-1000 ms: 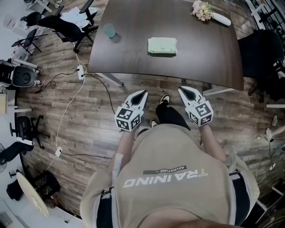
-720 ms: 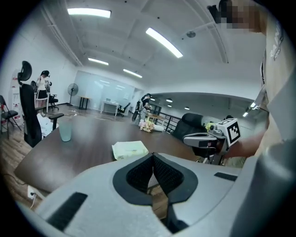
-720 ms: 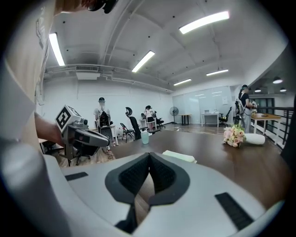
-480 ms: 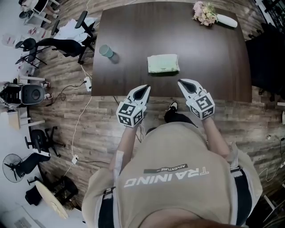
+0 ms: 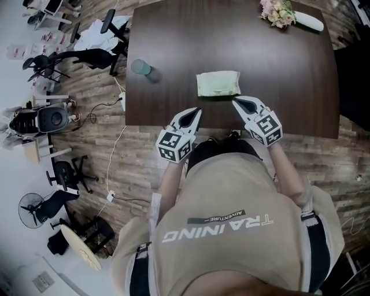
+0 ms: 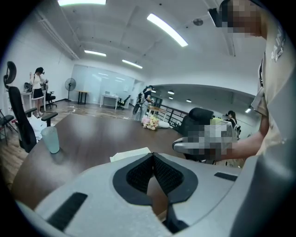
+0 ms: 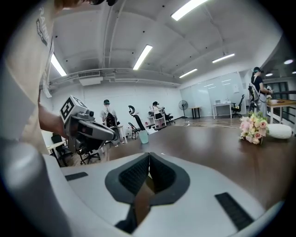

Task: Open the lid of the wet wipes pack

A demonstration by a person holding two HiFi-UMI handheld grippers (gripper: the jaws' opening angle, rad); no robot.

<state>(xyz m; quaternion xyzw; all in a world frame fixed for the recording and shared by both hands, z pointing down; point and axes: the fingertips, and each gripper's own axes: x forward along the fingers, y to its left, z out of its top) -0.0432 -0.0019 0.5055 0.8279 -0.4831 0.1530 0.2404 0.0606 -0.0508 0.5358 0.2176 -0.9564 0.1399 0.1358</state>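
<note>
A pale green wet wipes pack (image 5: 218, 84) lies flat near the front edge of the dark brown table (image 5: 173, 52); its lid looks closed. My left gripper (image 5: 196, 111) hovers at the table's front edge, left of and nearer than the pack, jaws shut with nothing between them. My right gripper (image 5: 237, 102) sits just to the pack's near right, also shut and empty. In the left gripper view the left gripper (image 6: 152, 156) points at the pack's pale edge (image 6: 131, 154). The right gripper (image 7: 149, 156) faces across the table in its own view.
A teal cup (image 5: 140, 67) stands at the table's left side, also seen as a cup (image 6: 50, 139). Flowers (image 5: 277, 13) and a white vase lie at the far right corner. Office chairs (image 5: 92, 55) and cables are on the wooden floor to the left. People stand in the background.
I have stepped up to the table: both grippers moved forward from over the floor to the table's front edge, close to the pack. Both stayed shut.
</note>
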